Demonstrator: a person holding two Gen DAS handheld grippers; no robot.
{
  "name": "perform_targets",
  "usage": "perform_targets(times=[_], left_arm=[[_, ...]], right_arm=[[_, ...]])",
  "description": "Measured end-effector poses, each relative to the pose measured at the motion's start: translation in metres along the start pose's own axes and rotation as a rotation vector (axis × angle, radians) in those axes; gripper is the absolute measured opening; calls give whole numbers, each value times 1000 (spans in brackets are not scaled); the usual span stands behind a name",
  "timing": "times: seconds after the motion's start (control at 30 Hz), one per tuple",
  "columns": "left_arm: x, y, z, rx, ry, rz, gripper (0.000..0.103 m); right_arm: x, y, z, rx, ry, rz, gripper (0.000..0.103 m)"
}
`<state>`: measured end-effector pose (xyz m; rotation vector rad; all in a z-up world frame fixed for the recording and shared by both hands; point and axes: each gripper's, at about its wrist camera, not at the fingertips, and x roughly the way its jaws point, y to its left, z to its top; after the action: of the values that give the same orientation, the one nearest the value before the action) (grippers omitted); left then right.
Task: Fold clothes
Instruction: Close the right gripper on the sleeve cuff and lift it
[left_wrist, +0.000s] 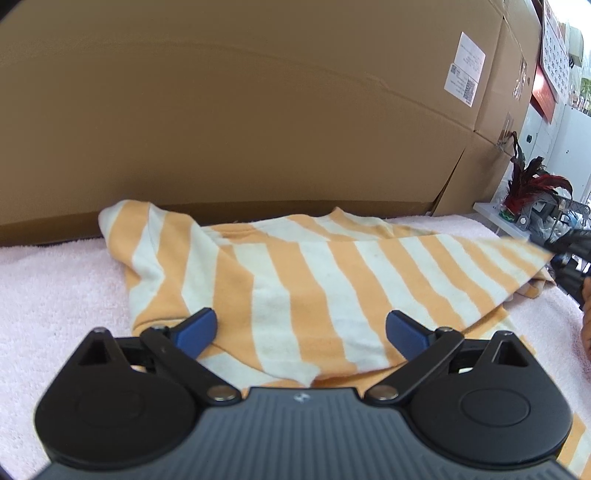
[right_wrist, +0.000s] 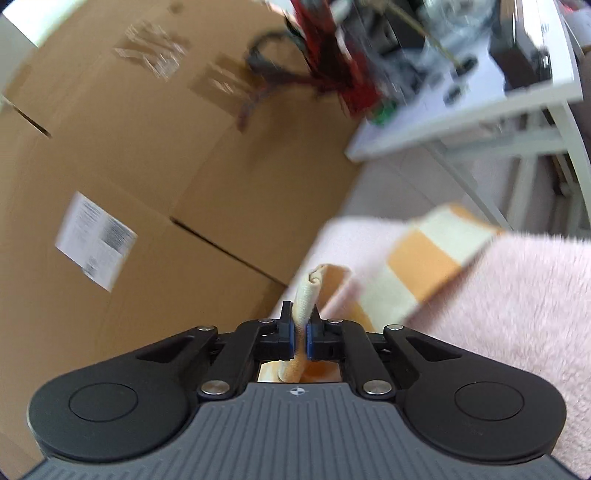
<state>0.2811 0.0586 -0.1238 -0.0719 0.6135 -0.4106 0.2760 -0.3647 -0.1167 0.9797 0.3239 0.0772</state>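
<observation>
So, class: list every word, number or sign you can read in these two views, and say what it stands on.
None can be quoted.
White label on the cardboard box: print and codes too small.
Same label, right wrist view: blurred.
Red-and-white calendar: digits unreadable.
Striped shirt: no text.

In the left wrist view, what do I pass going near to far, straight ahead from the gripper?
Left hand-held gripper, jaws wide open with nothing clamped → striped orange and cream shirt spread on the pink towel → cardboard box wall behind it.
</observation>
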Motion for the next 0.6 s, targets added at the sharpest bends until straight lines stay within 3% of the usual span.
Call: perform_targets(times=[0.1, 0.2, 0.27, 0.33, 0.43, 0.5, 0.57, 0.6], left_arm=[[2, 0, 1, 0, 4, 0, 98], [2, 1, 2, -1, 9, -2, 98], [1, 3, 3, 1, 16, -2, 95], [-1, 4, 7, 5, 19, -1, 88], [-3, 8, 18, 21, 19, 22, 75], [-3, 12, 28, 30, 21, 36, 54], [3, 19, 37, 7, 32, 26, 43], [7, 23, 41, -5, 38, 22, 42]], right_arm=[[-13, 8, 1, -42, -82, 60, 7], [1, 9, -4, -81, -7, -14, 7], [-5, 2, -2, -18, -40, 42, 7], [-12, -6, 1, 47, -74, 100, 7], [-15, 1, 0, -5, -92, 132, 7], [-7, 0, -2, -2, -44, 108, 7], [-3, -4, -1, 21, -14, 112, 7], [-3, -5, -1, 30, -14, 121, 7]])
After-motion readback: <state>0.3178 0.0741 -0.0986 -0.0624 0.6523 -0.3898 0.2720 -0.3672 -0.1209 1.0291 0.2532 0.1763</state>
